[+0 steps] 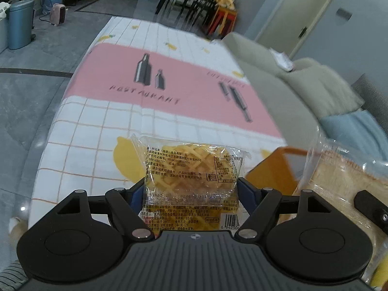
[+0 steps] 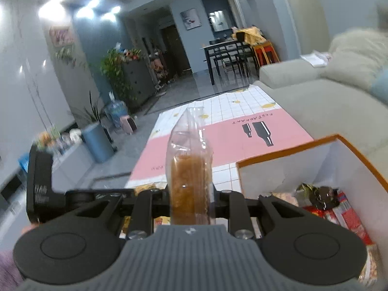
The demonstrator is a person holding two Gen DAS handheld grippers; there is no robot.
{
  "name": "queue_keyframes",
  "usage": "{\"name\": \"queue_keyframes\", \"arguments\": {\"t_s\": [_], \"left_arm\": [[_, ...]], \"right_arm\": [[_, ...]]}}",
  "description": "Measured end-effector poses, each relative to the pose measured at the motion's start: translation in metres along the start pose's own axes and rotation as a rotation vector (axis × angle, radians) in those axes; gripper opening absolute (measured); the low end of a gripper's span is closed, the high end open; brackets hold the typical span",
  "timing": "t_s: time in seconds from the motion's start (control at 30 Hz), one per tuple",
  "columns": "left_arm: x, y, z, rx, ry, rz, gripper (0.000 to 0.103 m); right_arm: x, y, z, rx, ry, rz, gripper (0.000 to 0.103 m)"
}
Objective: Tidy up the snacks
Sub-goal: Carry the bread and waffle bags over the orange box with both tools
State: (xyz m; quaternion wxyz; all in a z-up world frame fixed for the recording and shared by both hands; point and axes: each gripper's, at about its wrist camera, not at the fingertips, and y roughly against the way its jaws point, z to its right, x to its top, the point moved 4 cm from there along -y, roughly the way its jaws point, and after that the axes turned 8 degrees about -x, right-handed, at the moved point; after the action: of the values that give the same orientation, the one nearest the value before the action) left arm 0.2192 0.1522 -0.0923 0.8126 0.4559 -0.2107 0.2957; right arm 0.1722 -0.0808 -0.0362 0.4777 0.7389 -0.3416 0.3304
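My left gripper [image 1: 191, 186] is shut on a clear packet of yellow lattice biscuit [image 1: 191, 169], held above the table's near end. My right gripper [image 2: 190, 194] is shut on a clear bag of brown bread [image 2: 190, 179], held edge-on and upright. That bread bag also shows at the right of the left wrist view [image 1: 339, 177]. An orange-rimmed white box [image 2: 286, 152] stands to the right of my right gripper, with red packets [image 2: 349, 215] and a dark wrapped snack [image 2: 320, 194] inside. Its corner shows in the left wrist view [image 1: 278, 167].
The table wears a white-grid and pink cloth [image 1: 169, 72] printed with bottles. A grey sofa [image 2: 315, 92] runs along the table's right side. A blue bin [image 1: 20, 24] and a water bottle [image 2: 116, 109] stand on the floor to the left. Dark dining chairs [image 2: 230, 55] stand beyond.
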Motion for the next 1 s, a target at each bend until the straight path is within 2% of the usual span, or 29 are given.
{"name": "queue_keyframes", "arguments": {"t_s": [0.1, 0.23, 0.37, 0.47, 0.53, 0.67, 0.77, 0.87, 1.0], "left_arm": [[0.004, 0.012, 0.012, -0.040, -0.003, 0.030, 0.088], [0.008, 0.022, 0.033, -0.117, -0.032, 0.044, 0.088], [0.013, 0.026, 0.057, -0.179, -0.054, 0.056, 0.088], [0.011, 0.026, 0.076, -0.227, -0.068, 0.055, 0.088], [0.008, 0.023, 0.089, -0.247, -0.084, 0.044, 0.088], [0.001, 0.016, 0.107, -0.276, -0.099, 0.024, 0.088], [-0.005, 0.008, 0.115, -0.278, -0.104, -0.011, 0.088], [-0.011, 0.002, 0.119, -0.275, -0.100, -0.030, 0.088], [-0.014, -0.001, 0.121, -0.275, -0.087, -0.050, 0.088]], "right_arm": [[0.016, 0.016, 0.027, -0.005, -0.079, 0.001, 0.022], [0.025, 0.038, 0.067, -0.072, -0.117, 0.006, 0.022], [0.025, 0.045, 0.119, -0.063, -0.289, -0.054, 0.022], [0.024, 0.053, 0.144, -0.128, -0.326, -0.048, 0.022], [0.021, 0.054, 0.158, -0.141, -0.330, -0.063, 0.022], [0.007, 0.039, 0.182, -0.127, -0.384, -0.206, 0.022], [-0.004, 0.030, 0.195, -0.105, -0.465, -0.273, 0.022], [-0.013, 0.014, 0.203, -0.110, -0.484, -0.335, 0.022], [-0.023, -0.003, 0.220, -0.042, -0.609, -0.404, 0.022]]}}
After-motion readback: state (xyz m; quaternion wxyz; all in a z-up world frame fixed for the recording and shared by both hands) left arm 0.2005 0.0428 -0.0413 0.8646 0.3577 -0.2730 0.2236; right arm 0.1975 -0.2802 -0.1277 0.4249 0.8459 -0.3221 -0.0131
